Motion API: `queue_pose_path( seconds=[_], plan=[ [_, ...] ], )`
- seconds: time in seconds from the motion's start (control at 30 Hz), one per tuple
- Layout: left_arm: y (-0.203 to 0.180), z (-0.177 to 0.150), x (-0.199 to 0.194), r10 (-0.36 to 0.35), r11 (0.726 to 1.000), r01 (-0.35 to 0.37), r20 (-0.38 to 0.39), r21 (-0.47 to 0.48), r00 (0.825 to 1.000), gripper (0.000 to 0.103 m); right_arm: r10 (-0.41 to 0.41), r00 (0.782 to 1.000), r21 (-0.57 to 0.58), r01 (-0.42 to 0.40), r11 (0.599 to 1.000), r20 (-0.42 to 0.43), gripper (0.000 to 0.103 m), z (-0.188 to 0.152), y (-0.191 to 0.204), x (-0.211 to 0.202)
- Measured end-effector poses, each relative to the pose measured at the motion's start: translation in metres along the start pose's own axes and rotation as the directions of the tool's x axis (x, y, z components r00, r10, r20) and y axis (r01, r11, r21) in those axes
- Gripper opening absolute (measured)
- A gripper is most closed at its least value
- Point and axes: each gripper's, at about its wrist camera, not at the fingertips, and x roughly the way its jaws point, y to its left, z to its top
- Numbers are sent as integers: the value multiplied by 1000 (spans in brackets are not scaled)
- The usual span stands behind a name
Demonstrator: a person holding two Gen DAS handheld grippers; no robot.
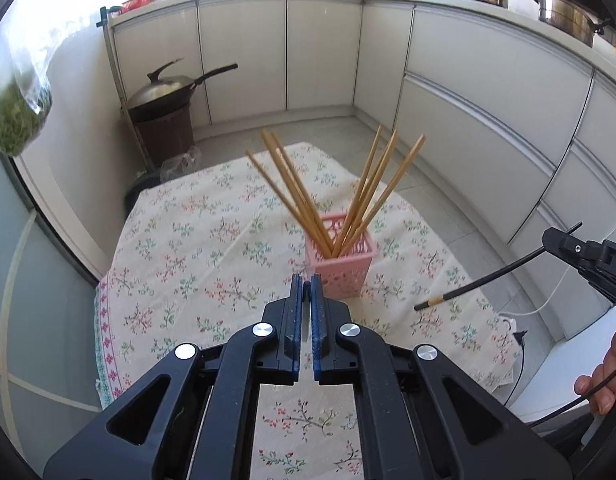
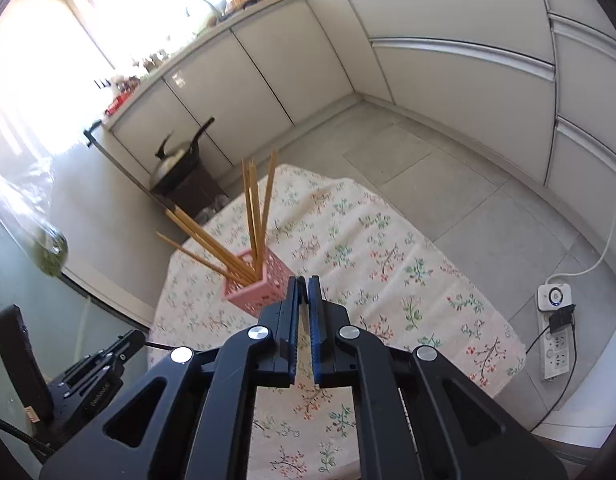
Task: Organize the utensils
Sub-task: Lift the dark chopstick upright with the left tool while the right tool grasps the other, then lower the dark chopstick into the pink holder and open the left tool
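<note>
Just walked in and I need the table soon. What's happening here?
A person is sorting chopsticks with a hand-held tool in each hand. The wooden chopsticks already stand, splayed out, in a pink holder on the flowered tablecloth. Both the left tool and the right tool are shut, hold nothing and hang above the table, short of the holder. No loose chopsticks show on the cloth.
</note>
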Motion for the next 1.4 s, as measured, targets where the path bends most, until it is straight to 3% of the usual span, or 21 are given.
queue_pose_path(
  seconds=[0.23,0.6,0.83,1.0,1.03,1.07,1.13,1.4],
  plan=[
    [0,30,-13,-27,999,29,64,-23,998,3,38,997,30,-40,999,68,5,26,-6,-17],
    [-4,78,-26,-77,994,89,163,-64,984,3,55,994,89,-64,994,97,5,47,-25,-19],
    [-10,100,-13,-70,993,86,178,-83,982,3,50,996,119,-59,991,72,5,48,-41,-11],
    [-11,104,10,-53,992,69,146,-104,988,5,46,997,120,-53,991,57,5,50,-48,-6],
    [-10,103,16,-47,991,63,133,-114,990,7,47,997,120,-53,991,55,5,51,-49,-6],
    [-8,102,21,-43,991,58,121,-120,992,19,47,997,121,-54,991,56,5,50,-49,-6],
    [3,96,26,-20,984,41,118,-173,993,34,51,997,123,-58,991,58,5,51,-49,-7],
    [18,72,9,44,983,-20,126,-182,991,36,88,994,127,-95,987,63,5,49,-39,-12]
  ],
)
